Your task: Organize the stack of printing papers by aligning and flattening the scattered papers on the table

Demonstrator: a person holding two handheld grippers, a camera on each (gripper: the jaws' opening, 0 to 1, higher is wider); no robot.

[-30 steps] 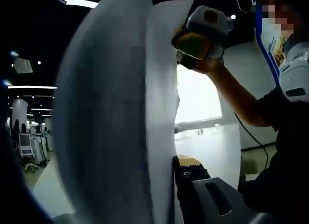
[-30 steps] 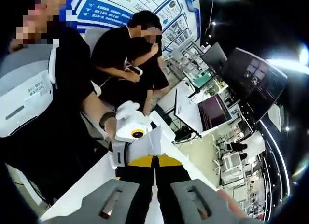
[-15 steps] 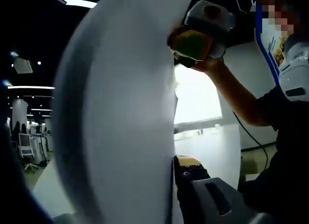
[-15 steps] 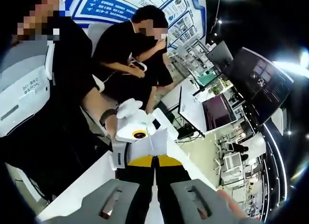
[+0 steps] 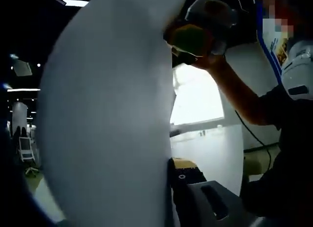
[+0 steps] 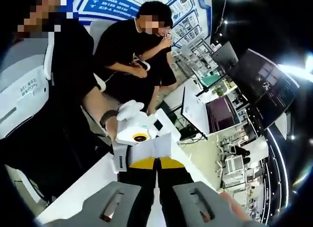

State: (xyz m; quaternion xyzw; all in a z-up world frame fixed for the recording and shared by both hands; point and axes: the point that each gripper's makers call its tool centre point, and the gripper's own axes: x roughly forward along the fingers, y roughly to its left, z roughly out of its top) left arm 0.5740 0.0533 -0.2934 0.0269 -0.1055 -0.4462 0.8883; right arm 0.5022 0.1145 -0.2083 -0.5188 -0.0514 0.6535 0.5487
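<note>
A stack of white printing paper is held upright off the table and seen almost edge-on, bulging toward the camera. My left gripper grips its near edge; one dark jaw with a yellow tip shows beside the sheets, and the other jaw is hidden behind them. My right gripper, in a person's hand, clamps the far top edge. In the right gripper view my right gripper is shut on the thin paper, and my left gripper holds the opposite end.
The white table lies below the paper, with more of the table to the right. A person in black sits behind it. Desks with monitors stand further off. The holder's arm reaches in from the right.
In the left gripper view the paper has swung wider across the picture and my right gripper has shifted slightly left. Both grips on the stack are unchanged.
</note>
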